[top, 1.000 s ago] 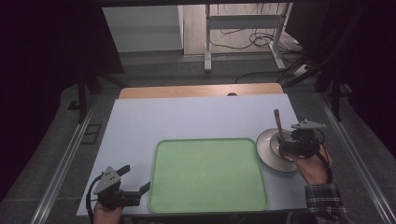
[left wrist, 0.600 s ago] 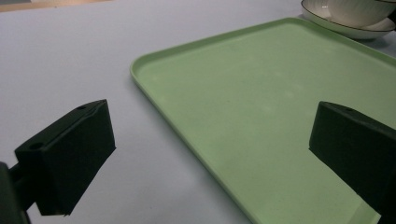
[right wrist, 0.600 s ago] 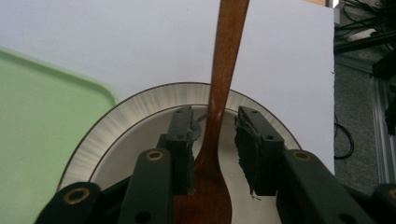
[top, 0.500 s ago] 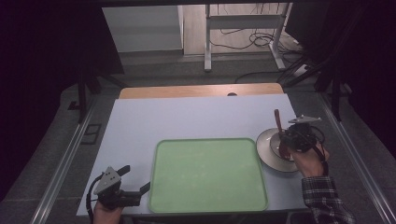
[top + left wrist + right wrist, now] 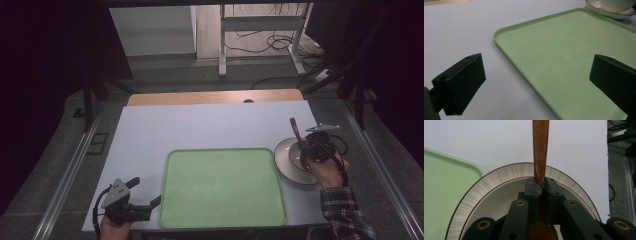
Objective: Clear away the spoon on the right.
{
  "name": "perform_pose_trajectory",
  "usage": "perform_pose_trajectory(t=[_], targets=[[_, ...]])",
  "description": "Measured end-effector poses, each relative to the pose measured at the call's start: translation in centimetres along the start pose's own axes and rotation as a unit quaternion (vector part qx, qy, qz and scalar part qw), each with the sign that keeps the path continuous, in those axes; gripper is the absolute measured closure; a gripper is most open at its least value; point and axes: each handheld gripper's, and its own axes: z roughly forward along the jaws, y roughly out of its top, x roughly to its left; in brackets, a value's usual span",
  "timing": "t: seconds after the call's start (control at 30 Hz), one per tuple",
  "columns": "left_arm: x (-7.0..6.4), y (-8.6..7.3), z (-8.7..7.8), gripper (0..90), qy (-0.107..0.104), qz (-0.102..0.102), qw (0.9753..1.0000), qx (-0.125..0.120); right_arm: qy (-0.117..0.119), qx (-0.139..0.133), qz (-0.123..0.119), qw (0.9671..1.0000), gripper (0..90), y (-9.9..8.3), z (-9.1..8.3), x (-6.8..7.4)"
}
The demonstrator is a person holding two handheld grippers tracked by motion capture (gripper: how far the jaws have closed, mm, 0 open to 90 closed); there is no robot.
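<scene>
From the high view, the right gripper (image 5: 306,150) is hovering over the plate (image 5: 285,155) at the right of the green tray (image 5: 222,187), gripping a wooden spoon (image 5: 295,129), while the left gripper (image 5: 145,197) is waiting at the worktop's (image 5: 200,125) near left corner. In the left gripper view, its fingers (image 5: 461,82) are standing wide apart, holding nothing, beside the tray's edge. In the right gripper view, the fingers (image 5: 531,188) are clamping the spoon's handle over the plate; being narrow and smooth, it could be slipping or swivelling if tilted.

pale blue table (image 5: 210,127), green tray (image 5: 222,187) beside white plate (image 5: 287,160)
</scene>
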Motion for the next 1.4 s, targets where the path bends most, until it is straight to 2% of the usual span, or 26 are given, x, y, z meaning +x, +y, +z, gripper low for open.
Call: perform_pose_trajectory(t=[0.37, 0.57, 1.0, 1.13, 1.4], targets=[[0.0, 0.0, 0.0, 0.0, 0.002, 0.001, 1.0000, -0.001, 0.015, 0.001, 0.009, 0.9998, 82.9, 0.4, -0.7, -0.2], [0.0, 0.0, -0.3, 0.0, 0.008, -0.004, 0.9999, -0.011, 0.023, -0.002, 0.009, 0.9997, 82.9, 0.7, -1.5, -0.4], [0.1, 0.0, -0.4, 0.0, 0.014, -0.002, 0.9997, -0.018, 0.031, -0.002, 0.003, 0.9995, 82.9, 1.7, -3.3, -0.6], [0.1, 0.0, -0.4, 0.0, 0.015, -0.002, 0.9997, -0.019, 0.033, 0.003, -0.007, 0.9994, 82.9, 2.4, -4.1, -0.5], [0.1, 0.0, -0.4, 0.0, 0.016, -0.003, 0.9997, -0.021, 0.042, 0.012, -0.008, 0.9990, 82.9, 3.2, -5.2, -0.3]])
